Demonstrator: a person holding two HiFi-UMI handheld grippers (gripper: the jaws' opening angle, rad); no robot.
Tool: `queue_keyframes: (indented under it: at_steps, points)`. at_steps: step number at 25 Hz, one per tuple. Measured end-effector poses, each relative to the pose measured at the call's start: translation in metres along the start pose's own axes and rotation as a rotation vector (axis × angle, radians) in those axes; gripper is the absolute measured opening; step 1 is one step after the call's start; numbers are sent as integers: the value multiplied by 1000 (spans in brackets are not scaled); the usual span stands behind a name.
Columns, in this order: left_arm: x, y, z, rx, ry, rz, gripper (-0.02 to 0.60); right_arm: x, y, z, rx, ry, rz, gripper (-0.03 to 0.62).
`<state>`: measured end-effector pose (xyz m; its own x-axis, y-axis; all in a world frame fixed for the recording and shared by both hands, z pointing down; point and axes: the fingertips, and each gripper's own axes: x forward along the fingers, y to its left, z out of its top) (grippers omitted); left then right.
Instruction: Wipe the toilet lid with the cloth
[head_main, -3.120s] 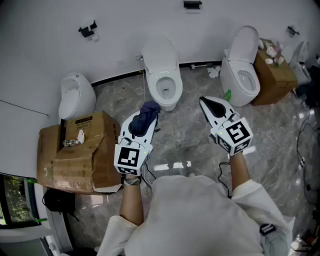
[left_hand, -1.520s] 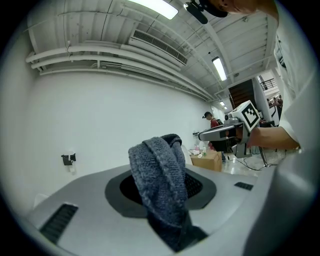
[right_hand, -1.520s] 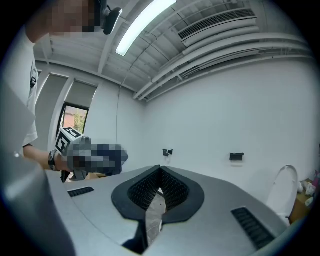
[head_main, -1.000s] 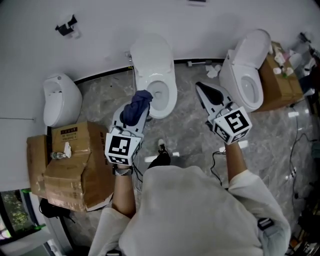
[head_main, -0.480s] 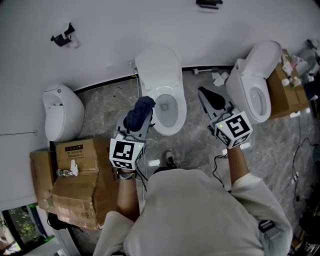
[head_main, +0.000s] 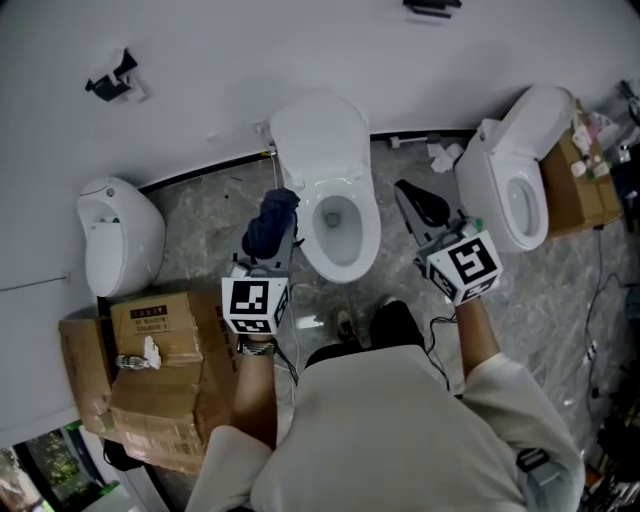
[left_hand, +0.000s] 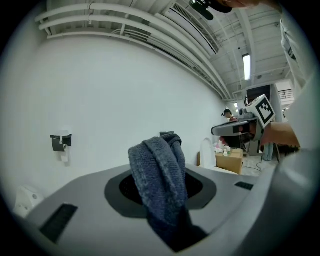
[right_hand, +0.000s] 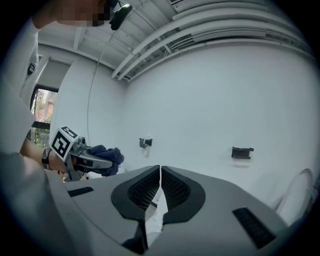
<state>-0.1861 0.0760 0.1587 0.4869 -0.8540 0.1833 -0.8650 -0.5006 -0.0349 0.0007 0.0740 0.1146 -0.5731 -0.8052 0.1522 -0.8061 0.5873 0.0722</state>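
A white toilet (head_main: 335, 235) stands against the wall with its lid (head_main: 313, 137) raised upright behind the open bowl. My left gripper (head_main: 272, 222) is shut on a bunched dark blue cloth (head_main: 270, 222), just left of the bowl's rim. In the left gripper view the cloth (left_hand: 161, 180) sticks up between the jaws and hides the toilet. My right gripper (head_main: 408, 195) hovers to the right of the bowl, shut and empty; in the right gripper view its pads (right_hand: 160, 187) meet. That view also shows the left gripper (right_hand: 95, 159) with the cloth (right_hand: 106, 154).
A second toilet (head_main: 515, 200) stands to the right with a cardboard box (head_main: 582, 190) behind it. A urinal (head_main: 118, 245) hangs at the left above stacked cardboard boxes (head_main: 150, 370). Wall brackets (head_main: 108, 78) are fixed above. Cables (head_main: 595, 300) trail on the marble floor.
Both grippers have come closer to the middle toilet. The cloth, earlier over the bowl's rim, now sits left of it. The right gripper stays shut.
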Motion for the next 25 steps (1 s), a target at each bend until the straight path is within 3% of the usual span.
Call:
queue_keyframes:
  at_steps: [9,17,25]
  points:
    - [63,22,-27,-104,17,-4,143,40,-33,-28,39,0,14,29]
    - [150,54,-62,-150,12,59,143,79,-82,-61,48,67,52,29]
    - [257,103,-122,-167,141,155,143,141,-143,-113,97,116,98,29]
